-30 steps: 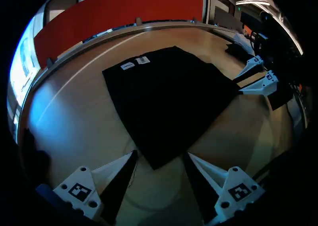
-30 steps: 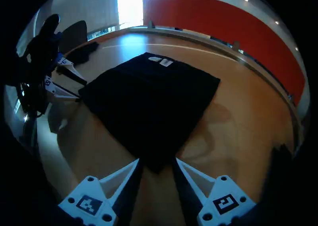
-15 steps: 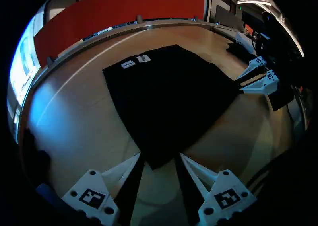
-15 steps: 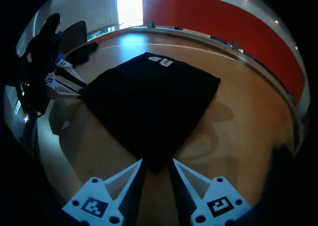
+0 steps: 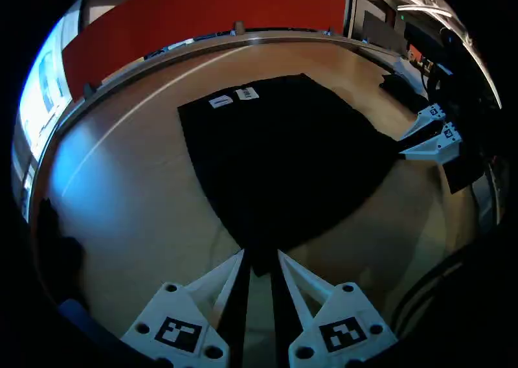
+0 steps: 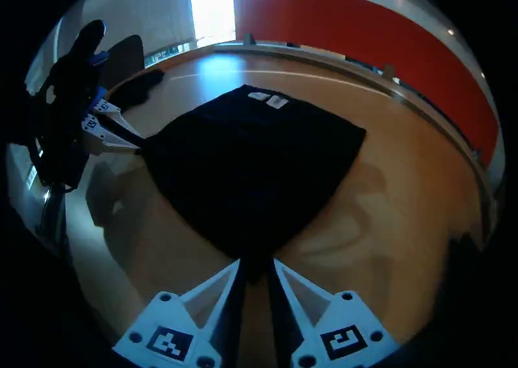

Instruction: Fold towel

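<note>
Wooden table (image 5: 129,193) — towel (image 5: 291,161) corner in left gripper (image 5: 260,256)

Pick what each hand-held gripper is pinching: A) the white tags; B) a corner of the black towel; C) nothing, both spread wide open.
B: the left hand-held gripper and the right hand-held gripper each have their fingers closed on a corner of the black towel.

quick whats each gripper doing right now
left gripper: jaws shut on a corner of the black towel
right gripper: jaws shut on another corner of it
</note>
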Demonstrator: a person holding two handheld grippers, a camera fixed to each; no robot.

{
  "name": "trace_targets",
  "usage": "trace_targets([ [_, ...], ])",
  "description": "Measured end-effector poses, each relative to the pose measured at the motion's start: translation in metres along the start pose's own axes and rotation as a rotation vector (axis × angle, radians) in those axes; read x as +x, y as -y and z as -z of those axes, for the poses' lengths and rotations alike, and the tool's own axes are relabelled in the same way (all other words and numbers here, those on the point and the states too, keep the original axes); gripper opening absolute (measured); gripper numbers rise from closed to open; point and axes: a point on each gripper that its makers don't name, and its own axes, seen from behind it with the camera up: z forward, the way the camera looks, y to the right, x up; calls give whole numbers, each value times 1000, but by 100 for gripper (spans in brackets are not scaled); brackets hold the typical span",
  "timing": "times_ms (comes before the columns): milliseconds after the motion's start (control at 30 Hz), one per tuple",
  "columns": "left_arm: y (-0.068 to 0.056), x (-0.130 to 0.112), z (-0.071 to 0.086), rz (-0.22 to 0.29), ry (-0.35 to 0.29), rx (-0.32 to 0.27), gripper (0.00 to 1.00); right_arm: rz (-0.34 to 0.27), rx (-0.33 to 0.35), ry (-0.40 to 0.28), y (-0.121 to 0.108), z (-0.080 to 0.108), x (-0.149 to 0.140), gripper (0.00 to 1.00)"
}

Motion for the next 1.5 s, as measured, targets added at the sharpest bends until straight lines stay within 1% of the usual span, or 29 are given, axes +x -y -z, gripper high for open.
trace_targets([
  [33,0,0,0,1,1,-2,20,-1,-2,-2,0,0,1,16],
  [267,-4,4,3,8,2,-12,16,1,-9,-19,-2,7,10,16],
  [467,-4,17,14,21,-19,-4,15,5,-21,-42,-5,18,21,16],
  [667,-2,30,30,41,-38,5,15,20,-35,-72,-6,35,39,16],
  [800,-2,39,44,49,-51,10,15,20,-39,-93,-6,48,52,16],
  [1000,-8,51,65,51,-64,1,15,20,-48,-111,-7,70,64,15],
  [1200,-15,60,83,57,-74,-2,15,27,-47,-110,-4,88,69,15],
  [1500,-19,64,104,71,-74,-6,15,16,-19,-103,5,109,75,15],
])
